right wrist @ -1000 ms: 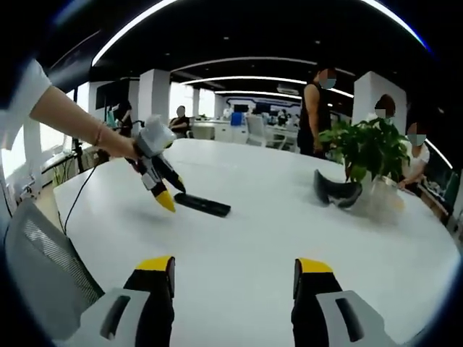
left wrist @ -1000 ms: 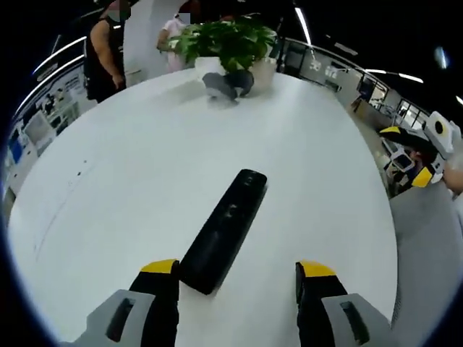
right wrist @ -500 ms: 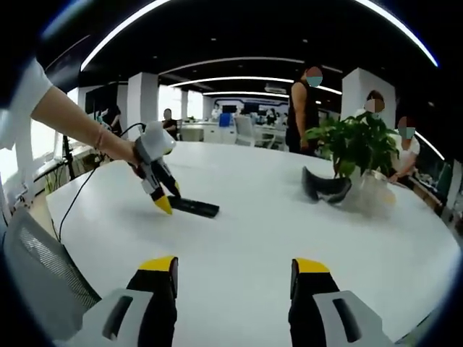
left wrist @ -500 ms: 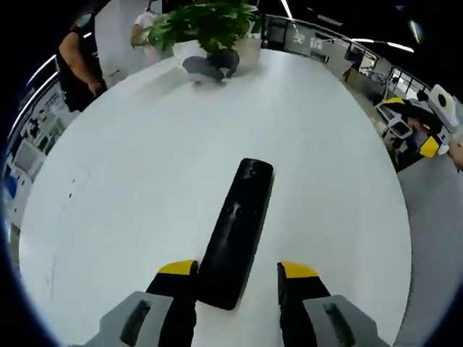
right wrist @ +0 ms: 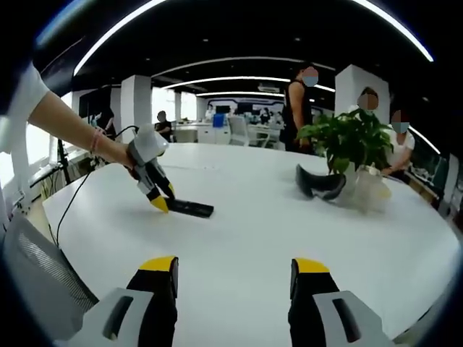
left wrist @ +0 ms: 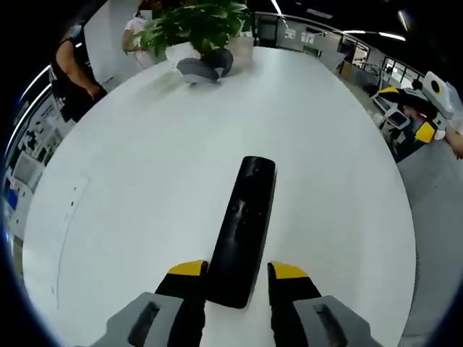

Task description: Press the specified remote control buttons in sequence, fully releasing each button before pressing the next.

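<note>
Black remote control (left wrist: 244, 228) lies flat on the white round table (left wrist: 145, 181), long axis running away from the left gripper (left wrist: 238, 273). Seen from the right gripper view, the remote (right wrist: 189, 208) sits toward the table's left side, near its edge. Small buttons show along its top face, too small to read.

Left gripper: the yellow-tipped jaws stand narrowly apart, one on each side of the remote's near end, close against its edges. Whether they actually touch or clamp it cannot be told. From the right gripper view, the left gripper (right wrist: 156, 199) tilts down with its yellow tips at the remote's end, held by a person's hand (right wrist: 116, 152) with a bare forearm.

Right gripper (right wrist: 233, 267): jaws wide apart, nothing between them, hovering over bare table well apart from the remote.

Farther out: a dark curved object (right wrist: 319, 183) lies beside a potted green plant (right wrist: 353, 141) at the table's far side. Several people (right wrist: 299, 108) stand beyond the table. Office desks and ceiling light strips in the background.
</note>
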### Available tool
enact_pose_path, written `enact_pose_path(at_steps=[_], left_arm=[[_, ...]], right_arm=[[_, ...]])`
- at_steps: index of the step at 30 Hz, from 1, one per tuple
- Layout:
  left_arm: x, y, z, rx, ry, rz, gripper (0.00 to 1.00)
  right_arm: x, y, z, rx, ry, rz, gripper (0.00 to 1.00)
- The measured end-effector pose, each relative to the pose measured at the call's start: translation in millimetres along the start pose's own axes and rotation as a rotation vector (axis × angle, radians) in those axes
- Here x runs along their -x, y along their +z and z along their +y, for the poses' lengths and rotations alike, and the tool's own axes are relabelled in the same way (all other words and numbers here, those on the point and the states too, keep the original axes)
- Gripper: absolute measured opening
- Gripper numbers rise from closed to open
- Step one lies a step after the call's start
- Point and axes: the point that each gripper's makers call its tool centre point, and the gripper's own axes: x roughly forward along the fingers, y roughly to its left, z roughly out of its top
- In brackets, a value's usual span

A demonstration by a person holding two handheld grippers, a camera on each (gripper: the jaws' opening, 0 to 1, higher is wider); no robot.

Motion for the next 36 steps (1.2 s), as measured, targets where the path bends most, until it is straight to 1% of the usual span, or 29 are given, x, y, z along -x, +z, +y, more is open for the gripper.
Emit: enact_pose_path(at_steps=[2, 3, 5, 10, 12, 15, 22, 23, 26, 30, 34, 36], left_arm=[[0.4, -0.6, -0.1, -0.005, 0.004, 0.006, 0.25], [-0.3, -0.1, -1.9, -0.021, -0.004, 0.005, 0.25], [0.0, 0.1, -4.6, -0.009, 0.01, 0.008, 0.25], [-0.4, -2.0, -5.5, -0.01, 0.015, 0.014, 0.24], [-0.3, -3.9, -6.9, 0.006, 0.02, 0.013, 0.24], [1.4, -7.2, -14.6, 0.015, 0.023, 0.003, 0.24], [4.8, -12.5, -31.3, -0.01, 0.008, 0.006, 0.24], [4.9, -12.9, -32.1, -0.011, 0.006, 0.008, 0.24], [5.6, -15.2, -38.1, -0.025, 0.002, 0.042, 0.24], [7.8, -18.6, -48.2, -0.042, -0.008, 0.055, 0.24], [9.1, -21.8, -53.5, -0.064, -0.02, 0.066, 0.24], [9.3, -22.2, -54.4, -0.061, -0.019, 0.069, 0.24]], right_arm=[[-0.2, 1.4, 2.3, 0.014, 0.003, -0.002, 0.64], [-0.3, 2.3, 3.2, 0.025, 0.004, -0.005, 0.66], [-0.8, 2.8, 4.5, 0.04, 0.005, -0.005, 0.68], [-0.8, 1.9, 5.3, 0.046, 0.014, -0.002, 0.67], [-1.0, 1.1, 5.7, 0.046, 0.017, 0.002, 0.66], [-1.4, 0.5, 5.8, 0.06, 0.015, 0.009, 0.67], [-1.6, -1.7, 4.0, 0.063, 0.01, 0.019, 0.66], [-1.4, -2.4, 3.0, 0.06, 0.006, 0.023, 0.67], [-1.2, -4.1, 0.5, 0.053, -0.004, 0.031, 0.66], [-1.0, -4.1, -0.4, 0.044, -0.008, 0.03, 0.66], [-1.6, -6.2, 0.2, 0.049, -0.005, 0.042, 0.66], [-2.5, -8.6, 0.6, 0.056, -0.004, 0.055, 0.66]])
